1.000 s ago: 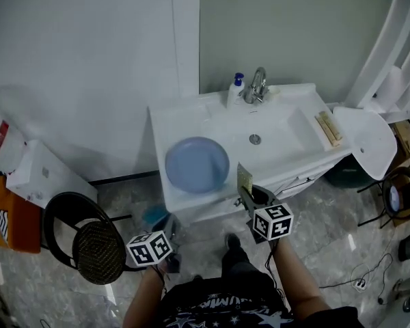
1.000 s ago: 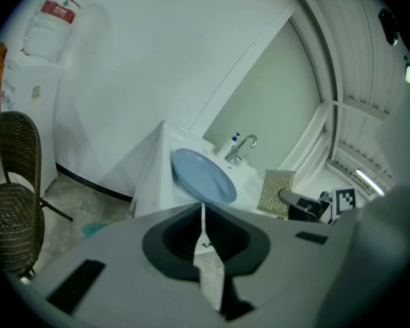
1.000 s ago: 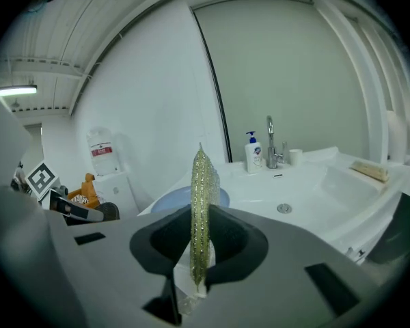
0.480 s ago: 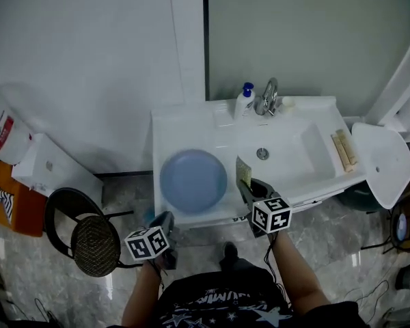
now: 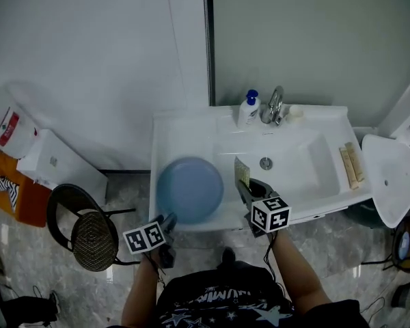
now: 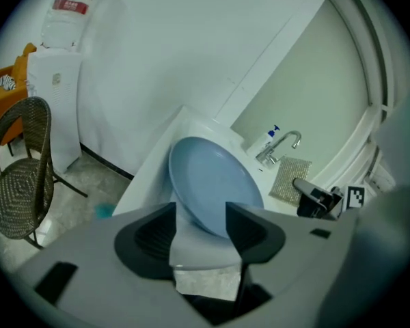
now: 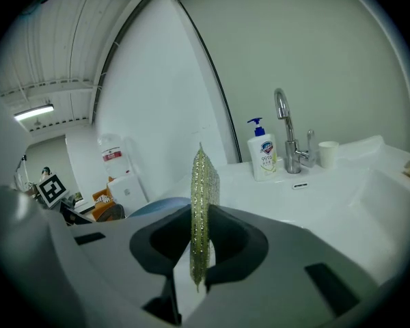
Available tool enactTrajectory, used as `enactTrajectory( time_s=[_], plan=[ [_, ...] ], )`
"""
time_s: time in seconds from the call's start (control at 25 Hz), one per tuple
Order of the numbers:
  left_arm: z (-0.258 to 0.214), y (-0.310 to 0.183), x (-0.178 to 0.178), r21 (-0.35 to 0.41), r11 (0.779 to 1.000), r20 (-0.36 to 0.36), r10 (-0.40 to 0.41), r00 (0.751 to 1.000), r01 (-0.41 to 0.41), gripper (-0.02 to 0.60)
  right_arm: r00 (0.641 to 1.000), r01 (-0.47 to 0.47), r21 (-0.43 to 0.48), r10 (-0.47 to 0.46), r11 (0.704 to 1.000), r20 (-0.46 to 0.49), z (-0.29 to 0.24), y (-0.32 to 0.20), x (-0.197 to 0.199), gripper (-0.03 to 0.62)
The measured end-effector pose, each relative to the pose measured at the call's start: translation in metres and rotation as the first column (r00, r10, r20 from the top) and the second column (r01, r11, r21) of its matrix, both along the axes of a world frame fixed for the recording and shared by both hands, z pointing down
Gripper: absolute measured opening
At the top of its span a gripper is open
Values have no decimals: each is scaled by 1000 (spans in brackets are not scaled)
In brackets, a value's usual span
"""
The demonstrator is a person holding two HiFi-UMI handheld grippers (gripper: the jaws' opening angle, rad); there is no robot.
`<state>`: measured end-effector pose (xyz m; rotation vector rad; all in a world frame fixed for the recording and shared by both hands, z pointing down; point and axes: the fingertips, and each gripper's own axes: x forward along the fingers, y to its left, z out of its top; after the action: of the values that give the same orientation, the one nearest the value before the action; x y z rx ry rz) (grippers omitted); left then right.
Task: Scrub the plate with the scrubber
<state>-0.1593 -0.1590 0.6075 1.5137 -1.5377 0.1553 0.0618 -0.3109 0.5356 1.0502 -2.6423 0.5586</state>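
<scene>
The left gripper's jaws had just opened wide, not yet squeezing the blue plate at the sink's front left corner. The right gripper pinched the scrubber. Grabbing the plate probably came next.

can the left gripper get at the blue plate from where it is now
Probably yes. The left gripper has just been opening its jaws; they stand apart, gripping nothing. The plate lies straight ahead on the sink counter, its near edge facing the jaws, with nothing in between.

Blue plate, glittery yellow-green scrubber
</scene>
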Motion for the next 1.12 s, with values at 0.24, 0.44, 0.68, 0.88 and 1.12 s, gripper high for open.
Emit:
enactTrajectory(
  time_s=[0.24,0.44,0.68,0.88,1.12],
  plan=[
    [5,-13,-11,-64,994,-50,-90,995,86,208,999,40,-18,-40,999,7,7,-17,1,72],
    [15,-19,-12,-122,988,-76,-110,991,100,208,998,67,-32,-67,997,15,12,-30,0,72],
    [25,-23,-9,-171,979,-125,-130,984,108,207,996,86,-39,-84,996,32,12,-45,-5,72],
    [30,-29,-14,-212,970,-101,-139,985,115,207,995,96,-51,-94,994,39,17,-55,-6,72],
    [36,-36,-18,-260,961,-36,-109,993,96,207,994,103,-68,-100,992,44,22,-63,-7,71]
  ],
)
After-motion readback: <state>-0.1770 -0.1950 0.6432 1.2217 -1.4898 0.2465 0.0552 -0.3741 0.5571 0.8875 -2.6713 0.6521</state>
